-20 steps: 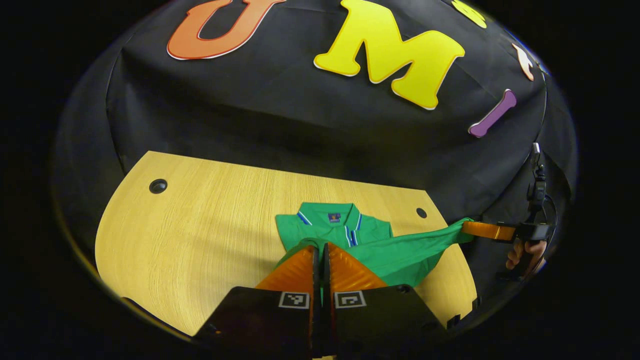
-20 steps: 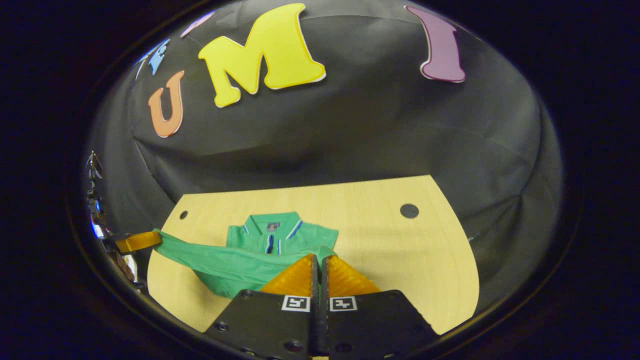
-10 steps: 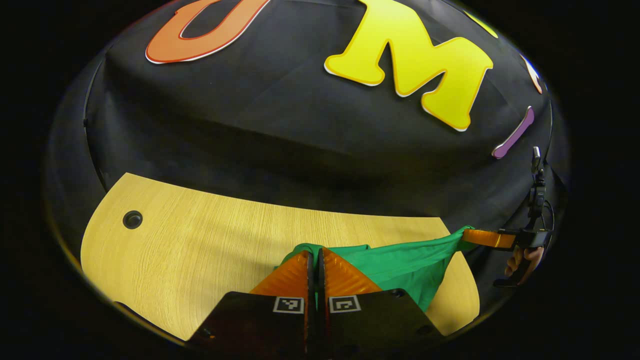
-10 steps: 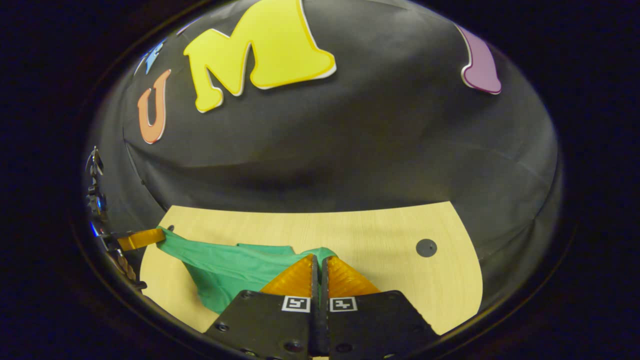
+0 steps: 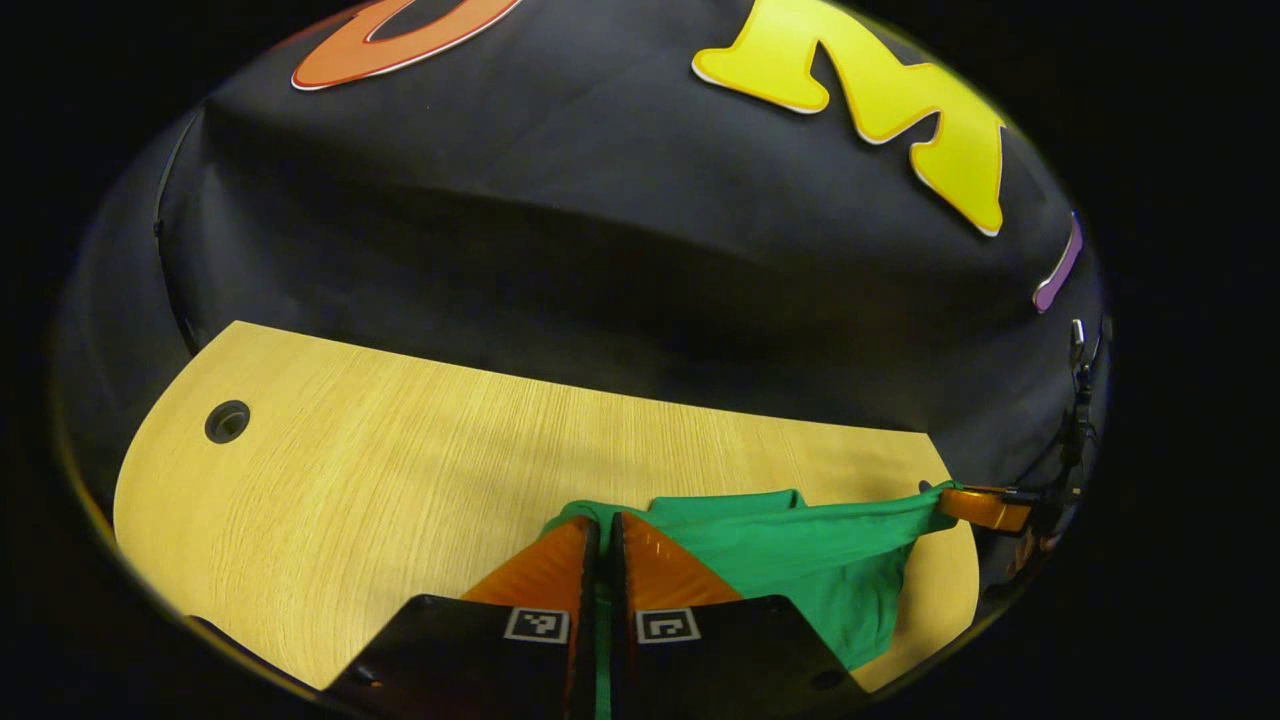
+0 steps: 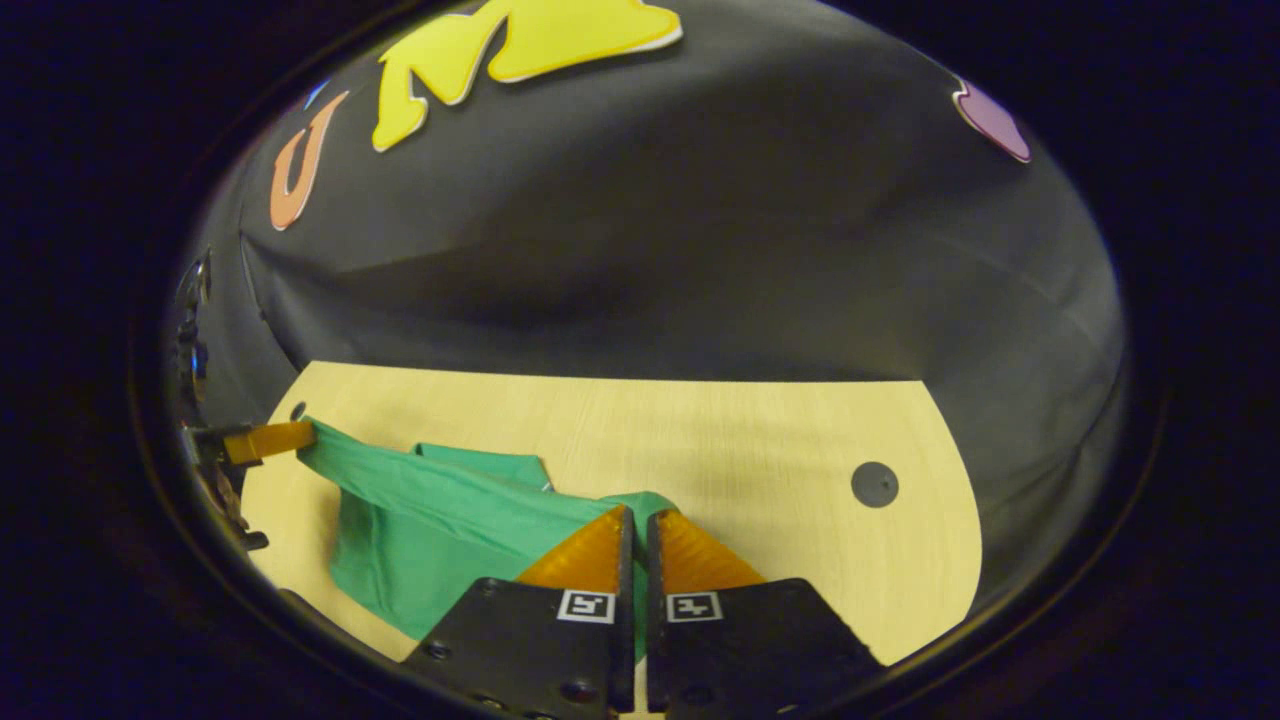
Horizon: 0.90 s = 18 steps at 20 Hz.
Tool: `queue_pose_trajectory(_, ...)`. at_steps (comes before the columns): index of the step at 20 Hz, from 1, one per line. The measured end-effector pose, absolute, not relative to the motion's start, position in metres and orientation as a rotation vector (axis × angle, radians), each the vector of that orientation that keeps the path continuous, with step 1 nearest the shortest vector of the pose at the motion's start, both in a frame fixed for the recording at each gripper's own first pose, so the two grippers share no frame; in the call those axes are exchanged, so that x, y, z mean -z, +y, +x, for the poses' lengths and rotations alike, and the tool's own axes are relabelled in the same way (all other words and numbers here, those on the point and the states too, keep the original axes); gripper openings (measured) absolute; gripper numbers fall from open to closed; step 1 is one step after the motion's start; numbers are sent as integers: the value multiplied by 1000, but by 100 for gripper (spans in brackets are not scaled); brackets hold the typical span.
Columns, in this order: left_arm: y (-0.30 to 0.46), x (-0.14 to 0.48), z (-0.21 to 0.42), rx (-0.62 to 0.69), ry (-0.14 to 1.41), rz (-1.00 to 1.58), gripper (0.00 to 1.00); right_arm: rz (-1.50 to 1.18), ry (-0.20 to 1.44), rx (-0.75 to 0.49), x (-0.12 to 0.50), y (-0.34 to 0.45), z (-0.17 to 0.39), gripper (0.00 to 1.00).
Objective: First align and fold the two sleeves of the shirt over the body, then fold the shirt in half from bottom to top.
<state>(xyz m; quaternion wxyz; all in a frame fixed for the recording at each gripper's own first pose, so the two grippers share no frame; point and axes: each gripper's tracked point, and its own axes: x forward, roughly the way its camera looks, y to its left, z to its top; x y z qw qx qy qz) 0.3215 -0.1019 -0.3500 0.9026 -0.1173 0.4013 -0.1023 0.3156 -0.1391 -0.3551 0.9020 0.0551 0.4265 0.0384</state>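
Green shirt (image 5: 800, 545) on wooden bench (image 5: 400, 450), hem lifted | change: collar, in sight a second ago, now hidden under carried hem; bottom-to-top fold looks nearly over | left tool (image 5: 603, 535) clamped on hem's left corner, right tool (image 6: 637, 530) clamped on right corner | both low, level, pointing toward far edge, hem taut between.

Left tongs (image 5: 603, 522) closed, pinching cloth; right tongs (image 6: 638, 515) closed likewise, held apart.
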Motion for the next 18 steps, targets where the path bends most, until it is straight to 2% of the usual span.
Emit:
queue_pose_trajectory(1, -100, 350, 323, 205, 819, -219, 17, 111, 890, -69, 364, -139, 313, 7)
queue_pose_trajectory(2, -98, 352, 322, 203, 818, -195, 23, 107, 896, -60, 371, -139, 310, 14)
queue_pose_trajectory(3, -95, 354, 321, 191, 820, -171, 49, 101, 896, -45, 373, -140, 309, 18)
queue_pose_trajectory(4, -89, 354, 317, 172, 818, -154, 74, 97, 892, -36, 373, -140, 306, 33)
queue_pose_trajectory(5, -89, 353, 313, 163, 815, -150, 100, 92, 888, -37, 370, -138, 302, 42)
queue_pose_trajectory(8, -82, 336, 300, 137, 788, -154, 100, 75, 831, -46, 341, -131, 291, 85)
queue_pose_trajectory(9, -78, 325, 294, 122, 772, -167, 100, 72, 800, -41, 328, -128, 287, 87)
queue_pose_trajectory(10, -74, 311, 290, 110, 751, -181, 100, 70, 766, -34, 310, -126, 281, 99)
queue_pose_trajectory(12, -74, 281, 282, 100, 700, -192, 100, 74, 701, -31, 273, -120, 265, 96)
queue_pose_trajectory(13, -73, 263, 276, 99, 671, -183, 100, 70, 665, -31, 255, -118, 257, 100)
queue_pose_trajectory(18, -67, 150, 242, 86, 484, -105, 100, 54, 483, -2, 150, -114, 206, 98)
